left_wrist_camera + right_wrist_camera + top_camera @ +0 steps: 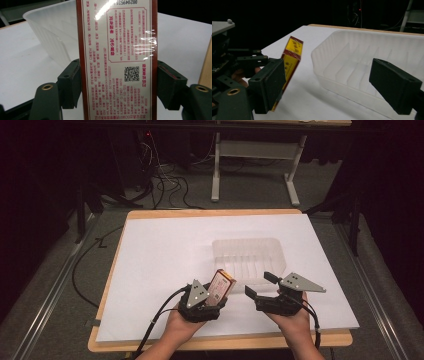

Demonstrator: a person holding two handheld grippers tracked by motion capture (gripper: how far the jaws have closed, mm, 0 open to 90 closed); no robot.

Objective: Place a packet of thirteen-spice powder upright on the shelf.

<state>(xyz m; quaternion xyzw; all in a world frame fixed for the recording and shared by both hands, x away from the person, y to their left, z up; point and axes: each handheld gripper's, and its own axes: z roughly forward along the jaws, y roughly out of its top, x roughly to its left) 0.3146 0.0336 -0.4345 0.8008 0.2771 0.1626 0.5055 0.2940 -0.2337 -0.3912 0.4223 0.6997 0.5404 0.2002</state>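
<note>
High view: my left gripper (212, 296) clamps a flat red-edged box (220, 286) above the near half of the white sheet (165, 255) that covers the table (220, 213), a little left of the middle of its near edge. The box sticks up and forward out of the jaws, tilted, its printed pale face turned to the camera and its far end close to the near left corner of the clear plastic tray (248, 257); I cannot tell whether the two touch.

In the left gripper view the box (117, 62) stands between the two black pads (72, 82), one pad pressed flat on each long red edge, so the jaws are closed as far as the box's width lets them. Its lower part runs down between the pads and out at the bottom of the frame; its upper part reaches past the top. The tray's ribbed wall (55, 32) rises behind it at the left.

My right gripper (265, 287) is held just right of the left one, over the near edge of the sheet, its jaws wide apart with nothing between them, pointing at the tray's near wall. In the right gripper view the tray (367, 60), with its ridged floor, sits in the gap between the pads (392, 85) without touching them, and the box (292, 57) shows its yellow face beyond the left pad.
</note>
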